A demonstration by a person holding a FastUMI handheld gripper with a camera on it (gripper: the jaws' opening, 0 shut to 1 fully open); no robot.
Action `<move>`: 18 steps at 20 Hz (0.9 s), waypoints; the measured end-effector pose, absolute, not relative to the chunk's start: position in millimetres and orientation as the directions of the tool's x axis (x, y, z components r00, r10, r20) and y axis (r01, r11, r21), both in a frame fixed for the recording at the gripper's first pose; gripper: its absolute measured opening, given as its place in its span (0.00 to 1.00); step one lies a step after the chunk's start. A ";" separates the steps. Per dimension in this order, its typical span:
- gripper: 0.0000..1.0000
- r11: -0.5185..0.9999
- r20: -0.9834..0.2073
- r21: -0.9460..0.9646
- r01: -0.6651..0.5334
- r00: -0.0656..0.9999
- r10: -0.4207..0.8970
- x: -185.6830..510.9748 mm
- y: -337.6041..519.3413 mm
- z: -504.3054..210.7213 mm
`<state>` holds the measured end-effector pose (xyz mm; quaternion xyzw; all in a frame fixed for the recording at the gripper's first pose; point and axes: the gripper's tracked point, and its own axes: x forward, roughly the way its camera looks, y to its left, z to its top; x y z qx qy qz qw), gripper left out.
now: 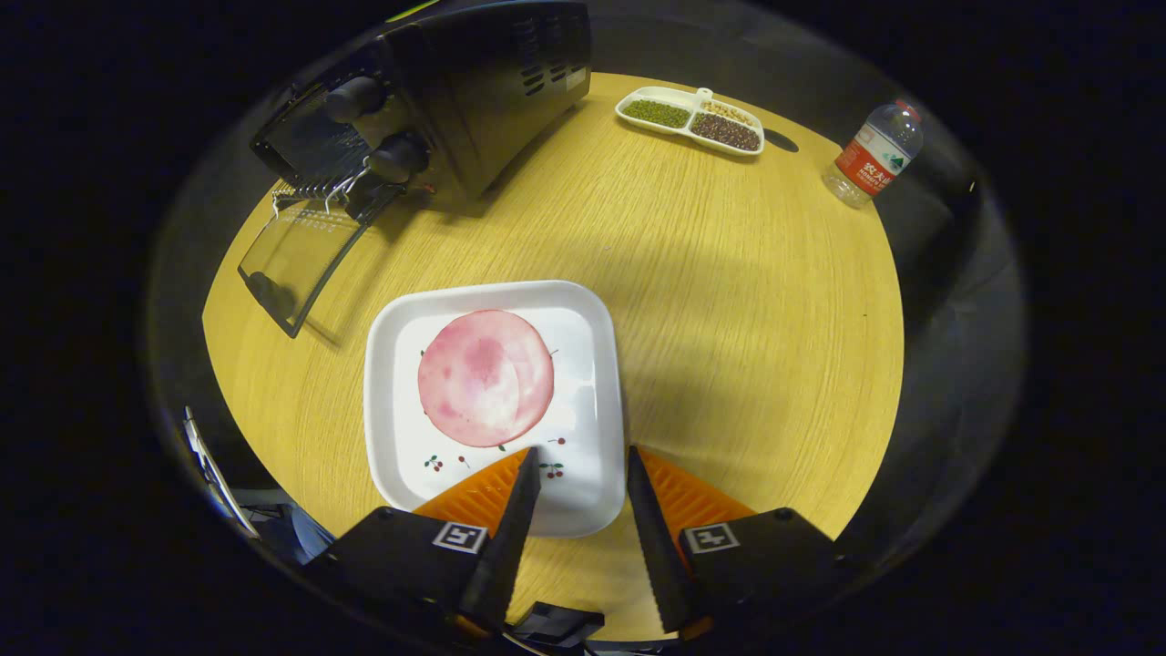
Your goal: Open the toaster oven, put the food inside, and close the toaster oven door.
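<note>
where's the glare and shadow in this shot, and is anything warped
Gripper view: glare whitens the plate around the pink slice; the toaster oven and its dropped glass door cast shadows across the table; fisheye bends the table's edge, and the bottle leans; the open gripper looks sharp.

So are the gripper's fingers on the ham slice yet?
Apart. The gripper view shows the gripper open over the plate's near rim, with bare plate between its fingertips and the ham slice.

Pink meat slice [485, 376] on white plate [393, 383] (cherry-patterned); table [729, 292] yellow.
</note>
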<state>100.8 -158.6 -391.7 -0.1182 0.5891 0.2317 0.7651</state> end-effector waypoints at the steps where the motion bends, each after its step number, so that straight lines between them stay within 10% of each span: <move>1: 0.59 0.866 -0.958 0.110 -0.489 0.180 0.223 99.7 -159.8 -392.9; 9: 0.05 0.897 -0.957 0.198 -0.395 0.122 0.265 100.1 -167.4 -393.9; 18: 0.02 0.914 -0.927 0.311 -0.262 0.126 0.352 71.1 -161.7 -382.7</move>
